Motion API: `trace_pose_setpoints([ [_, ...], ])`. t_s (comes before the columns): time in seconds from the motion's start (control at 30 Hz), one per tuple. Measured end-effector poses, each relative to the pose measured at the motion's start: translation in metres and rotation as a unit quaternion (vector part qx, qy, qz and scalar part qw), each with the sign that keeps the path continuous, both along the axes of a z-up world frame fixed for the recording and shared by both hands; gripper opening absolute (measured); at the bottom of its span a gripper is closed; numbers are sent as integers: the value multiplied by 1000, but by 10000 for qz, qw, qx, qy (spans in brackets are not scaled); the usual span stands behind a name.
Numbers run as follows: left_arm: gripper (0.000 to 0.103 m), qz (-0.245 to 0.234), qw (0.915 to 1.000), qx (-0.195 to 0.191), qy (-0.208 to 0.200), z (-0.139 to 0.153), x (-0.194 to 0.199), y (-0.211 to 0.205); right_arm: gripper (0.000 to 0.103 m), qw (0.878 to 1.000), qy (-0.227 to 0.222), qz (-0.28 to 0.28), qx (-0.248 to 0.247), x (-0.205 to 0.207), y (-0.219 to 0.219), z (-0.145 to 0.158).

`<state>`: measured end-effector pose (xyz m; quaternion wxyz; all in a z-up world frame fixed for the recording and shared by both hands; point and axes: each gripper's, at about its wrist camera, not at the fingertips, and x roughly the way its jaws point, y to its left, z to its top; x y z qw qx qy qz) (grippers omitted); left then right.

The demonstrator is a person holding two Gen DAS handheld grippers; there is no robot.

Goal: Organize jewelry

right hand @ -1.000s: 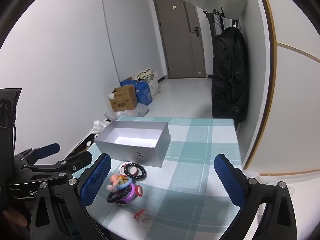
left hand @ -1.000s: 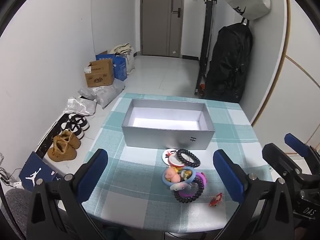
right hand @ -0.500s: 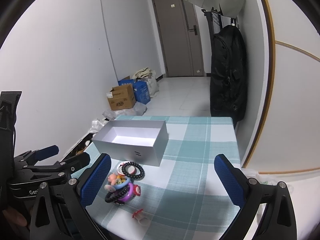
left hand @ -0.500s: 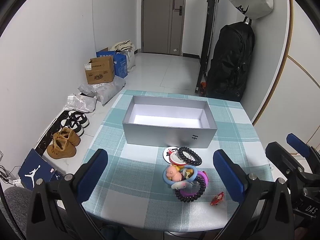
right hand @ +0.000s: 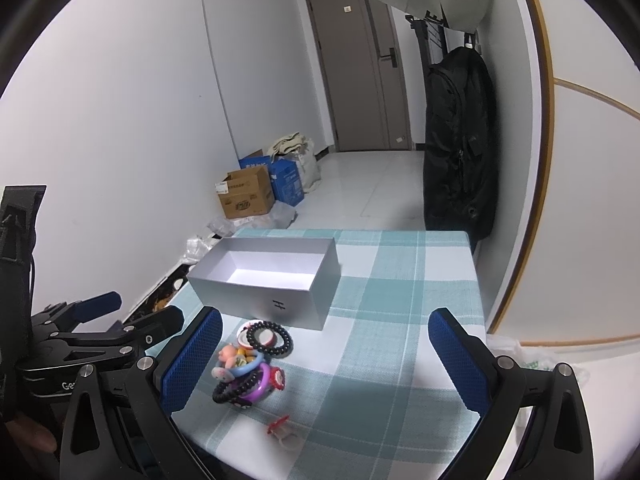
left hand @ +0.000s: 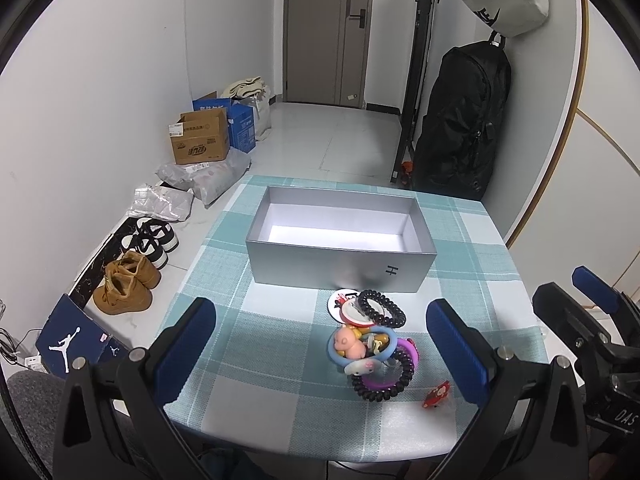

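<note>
On the floor at the far left, a pair of tan boots (left hand: pixel 127 288) sits beside black-and-white sneakers (left hand: pixel 152 241), with a cardboard box (left hand: pixel 200 138) further back against the wall. The left gripper (left hand: pixel 320 346) hovers over the near edge of the checked tablecloth (left hand: pixel 276 312), its blue-padded fingers (left hand: pixel 186 350) spread wide and holding nothing. An open grey box (left hand: pixel 340 242) stands mid-table, its white inside bare. Just in front of it lies the jewelry pile (left hand: pixel 370 344) — a black bead bracelet (left hand: pixel 380 307) resting on a round white-and-red piece, a blue ring around a small pink figure, a purple band and a second black bracelet, all touching. A small red trinket (left hand: pixel 438 393) lies apart, nearer the table edge (its shape is hard to make out). The right gripper (right hand: pixel 326 360) also hangs open and empty, the pile beside its left finger. A black bag (left hand: pixel 464 120) hangs on the right wall.
</note>
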<state>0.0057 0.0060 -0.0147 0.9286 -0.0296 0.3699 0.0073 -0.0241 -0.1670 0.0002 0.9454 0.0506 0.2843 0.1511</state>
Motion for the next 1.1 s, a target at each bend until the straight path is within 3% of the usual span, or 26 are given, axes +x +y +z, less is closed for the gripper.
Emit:
trace_pose_setpoints([
  [0.1,102,43,9999,131,-59,1,0,-1,103,10000,-6,-4,26,1,-1,0],
  [0.53,98,-243,9996,-91,137,-4,2,-5,103,9999,70,-103,108,6,-6,-4],
  [1.1,98,-219,9993,-158,251,-5,3,-3,103,9997,91,-104,189,5,-6,-3],
])
